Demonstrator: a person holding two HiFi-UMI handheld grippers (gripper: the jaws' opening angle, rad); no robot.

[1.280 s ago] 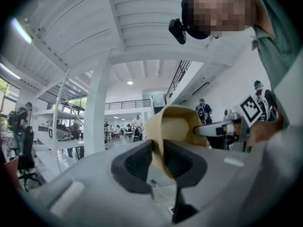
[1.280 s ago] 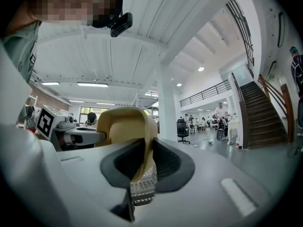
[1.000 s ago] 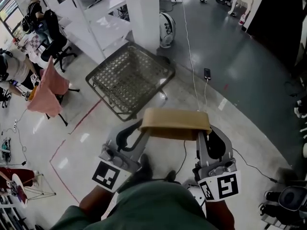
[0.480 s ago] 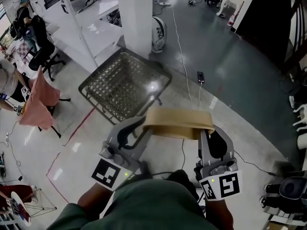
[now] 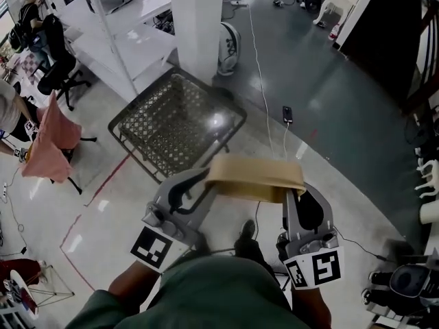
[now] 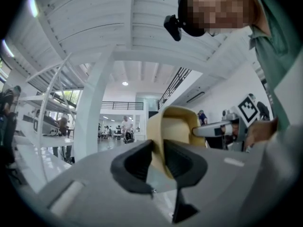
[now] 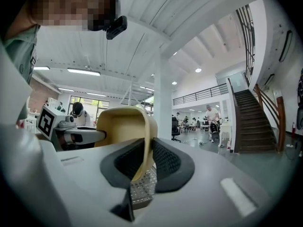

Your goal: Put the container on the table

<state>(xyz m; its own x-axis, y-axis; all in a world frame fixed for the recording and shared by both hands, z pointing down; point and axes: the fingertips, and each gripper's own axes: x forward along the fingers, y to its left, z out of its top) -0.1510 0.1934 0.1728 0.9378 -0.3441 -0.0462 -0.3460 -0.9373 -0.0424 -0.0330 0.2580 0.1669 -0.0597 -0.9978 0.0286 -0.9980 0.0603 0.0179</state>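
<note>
A tan rectangular container point(image 5: 255, 177) hangs in the air between my two grippers, above the floor. My left gripper point(image 5: 208, 181) is shut on its left wall, and the wall point(image 6: 158, 141) shows pinched between the dark pads. My right gripper point(image 5: 291, 192) is shut on its right wall; that wall point(image 7: 142, 148) is clamped between the black pads. Both grippers point level. From each gripper view the other gripper shows beyond the container. No table top is near the container in any view.
A grey wire-mesh chair point(image 5: 180, 119) stands ahead on the floor beside a white pillar point(image 5: 197, 22). White shelving point(image 5: 120, 26) lies at the far left, with seated people and office chairs point(image 5: 58, 74). Cables and a phone point(image 5: 287, 114) lie on the dark floor; a staircase point(image 7: 253, 122) rises on the right.
I have walked forward carrying the container: the mesh chair and pillar slid left and nearer in the head view. Both grips on the container are unchanged.
</note>
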